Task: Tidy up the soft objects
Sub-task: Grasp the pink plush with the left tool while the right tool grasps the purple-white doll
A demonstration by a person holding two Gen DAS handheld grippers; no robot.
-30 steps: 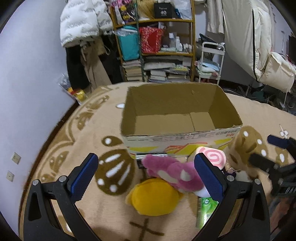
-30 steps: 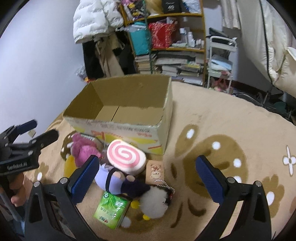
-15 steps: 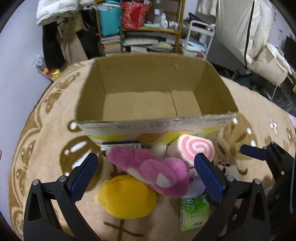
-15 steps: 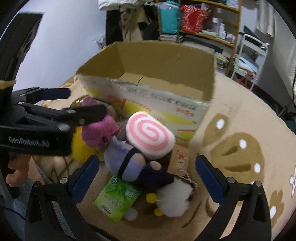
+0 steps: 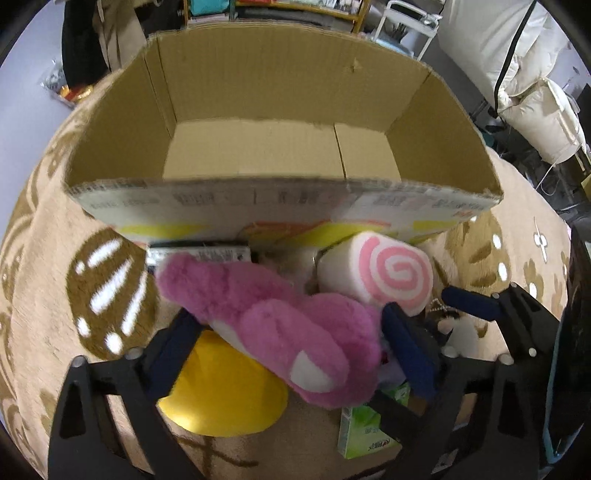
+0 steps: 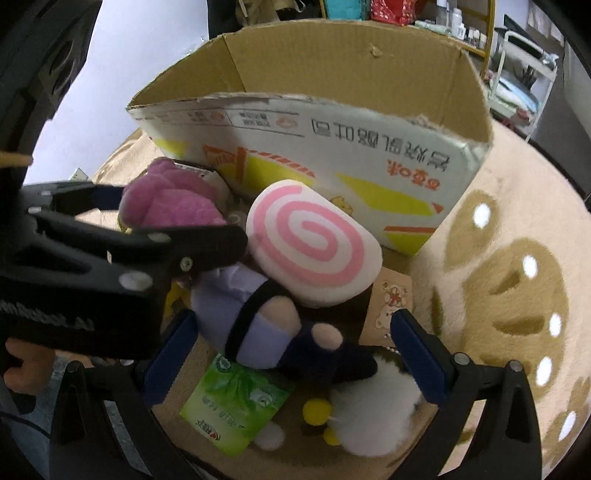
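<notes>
A pile of soft toys lies on the rug in front of an open, empty cardboard box [image 5: 280, 66] [image 6: 332, 140]. My left gripper [image 5: 295, 343] is open with its fingers on either side of the pink plush [image 5: 280, 325] [image 6: 166, 199], which rests on a yellow plush [image 5: 225, 391]. My right gripper [image 6: 291, 354] is open around the purple-and-navy doll [image 6: 258, 321]. A pink-swirl roll cushion [image 5: 384, 273] [image 6: 314, 240] leans on the doll. A white fluffy toy [image 6: 376, 410] lies at the right finger.
A green tissue pack [image 6: 236, 402] [image 5: 362, 428] lies under the doll. A small card with a bead chain [image 6: 391, 302] lies beside it. Shelves [image 5: 295, 11] and a white cart [image 6: 524, 55] stand behind the box. The patterned beige rug [image 6: 517, 258] extends right.
Both grippers have moved forward and down into the toy pile. The left now straddles the pink plush and the right straddles the doll.
</notes>
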